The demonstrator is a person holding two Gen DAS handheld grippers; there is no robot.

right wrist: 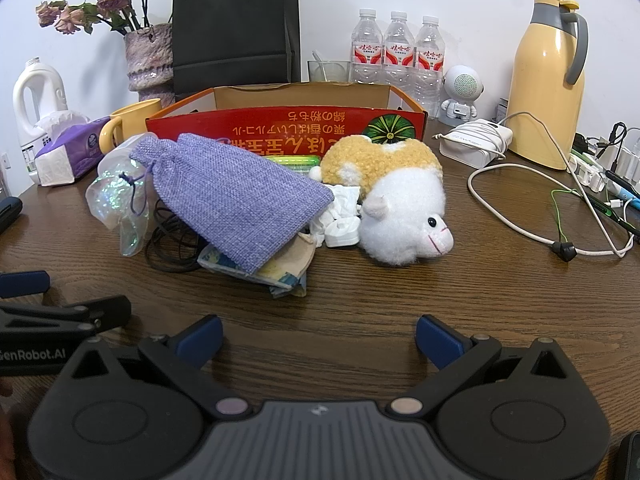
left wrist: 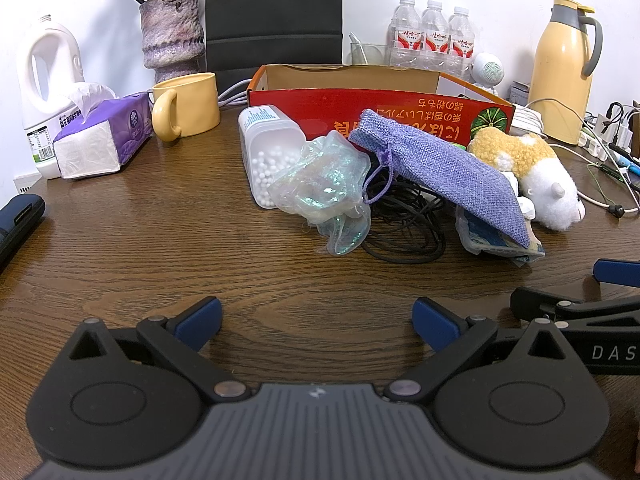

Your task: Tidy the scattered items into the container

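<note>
A red cardboard box [left wrist: 400, 110] [right wrist: 280, 124] stands open at the back of the wooden table. In front of it lies a pile: a purple burlap pouch [left wrist: 440, 168] [right wrist: 232, 192], a plush hamster [left wrist: 532, 168] [right wrist: 400, 196], a clear jar of white beads [left wrist: 266, 152], an iridescent plastic bag [left wrist: 324, 188] [right wrist: 116, 196], a black coiled cable [left wrist: 404, 224] [right wrist: 168, 240], crumpled paper [right wrist: 340, 216] and flat packets [right wrist: 256, 268]. My left gripper [left wrist: 318, 324] is open and empty, short of the pile. My right gripper [right wrist: 320, 340] is open and empty, also short of it.
A yellow mug [left wrist: 188, 106], tissue pack [left wrist: 100, 140], white jug [left wrist: 48, 92] and vase [left wrist: 172, 36] stand at the left. Water bottles [right wrist: 396, 52], a yellow thermos [right wrist: 548, 80], a white charger [right wrist: 476, 140] and loose cables [right wrist: 560, 216] are at the right.
</note>
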